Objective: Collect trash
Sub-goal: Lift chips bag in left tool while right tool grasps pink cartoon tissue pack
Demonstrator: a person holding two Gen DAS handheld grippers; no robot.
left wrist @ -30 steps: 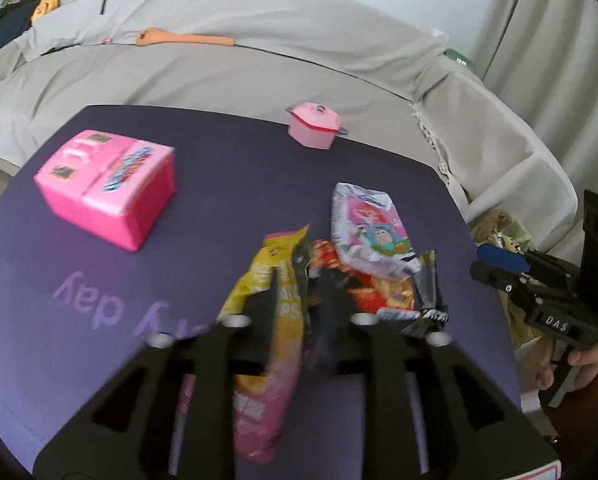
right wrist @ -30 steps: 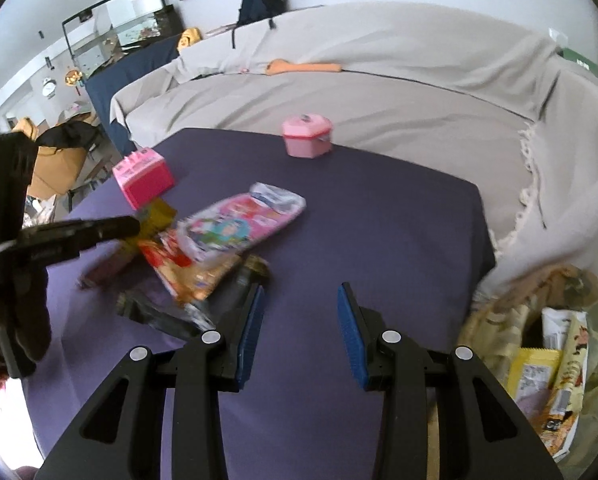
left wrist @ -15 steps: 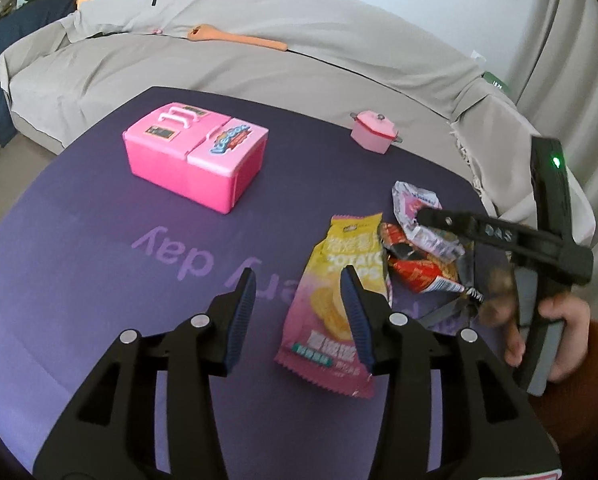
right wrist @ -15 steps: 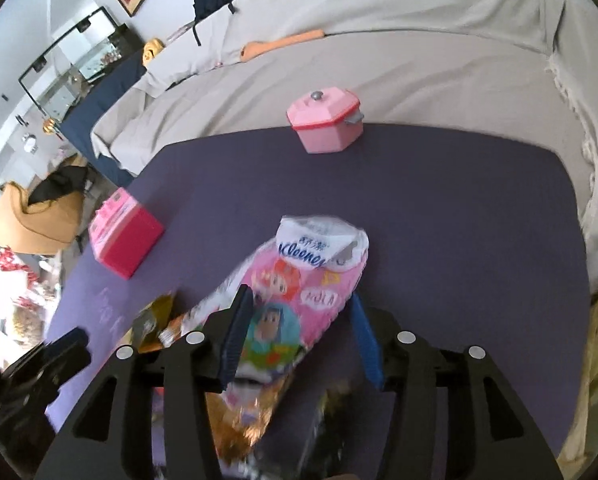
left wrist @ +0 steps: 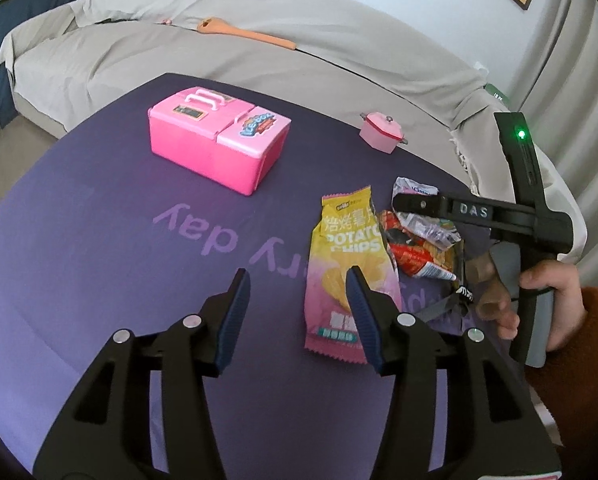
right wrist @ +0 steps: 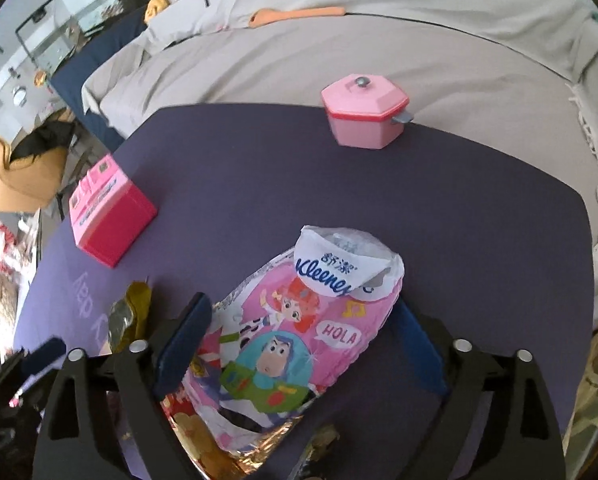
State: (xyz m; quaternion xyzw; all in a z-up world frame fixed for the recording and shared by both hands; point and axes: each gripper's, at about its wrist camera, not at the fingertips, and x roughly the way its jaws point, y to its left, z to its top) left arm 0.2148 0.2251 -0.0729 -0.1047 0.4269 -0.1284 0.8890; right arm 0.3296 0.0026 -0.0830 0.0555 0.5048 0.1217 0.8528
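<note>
The left tongs (left wrist: 297, 308) let go of the chip bag (left wrist: 349, 276) (jaws just opening); the right tongs (right wrist: 299, 344), widening, now straddle the Kleenex pack (right wrist: 299, 336) untouched.

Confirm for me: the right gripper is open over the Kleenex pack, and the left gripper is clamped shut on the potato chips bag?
Not quite. The left gripper is open, its jaws having just been opening, and the potato chips bag lies flat on the mat, as the left wrist view shows. The right gripper is indeed open around the Kleenex pack.
</note>
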